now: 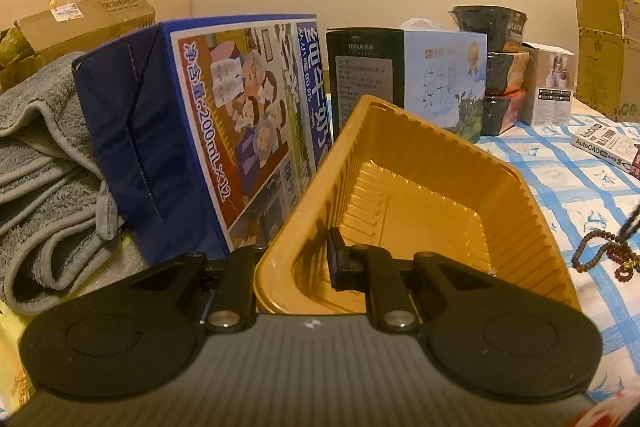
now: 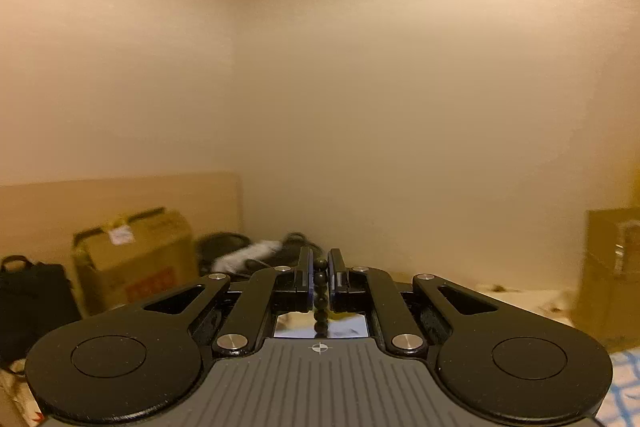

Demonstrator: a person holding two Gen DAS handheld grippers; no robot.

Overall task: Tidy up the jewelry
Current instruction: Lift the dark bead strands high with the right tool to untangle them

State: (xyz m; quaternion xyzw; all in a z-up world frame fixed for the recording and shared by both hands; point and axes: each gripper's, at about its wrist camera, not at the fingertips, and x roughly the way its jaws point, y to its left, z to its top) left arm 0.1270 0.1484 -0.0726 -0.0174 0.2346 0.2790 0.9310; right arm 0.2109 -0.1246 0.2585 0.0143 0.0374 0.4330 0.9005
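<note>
Left gripper [image 1: 294, 259]: jaws clamped on the near wall of a gold plastic tray [image 1: 520, 187], 1 finger inside, 1 outside; tray tilted, interior bare.

Right gripper [image 2: 319, 269]: jaws closed on a strand of dark beads [image 2: 321, 291], pointing level at a plain wall.

Beaded necklace [image 1: 600, 251]: seen in the left view right of the tray, partly draped on the blue-checked cloth [image 1: 580, 187].

Blue milk carton box [image 1: 192, 131]: just beside the tray's left side.
</note>
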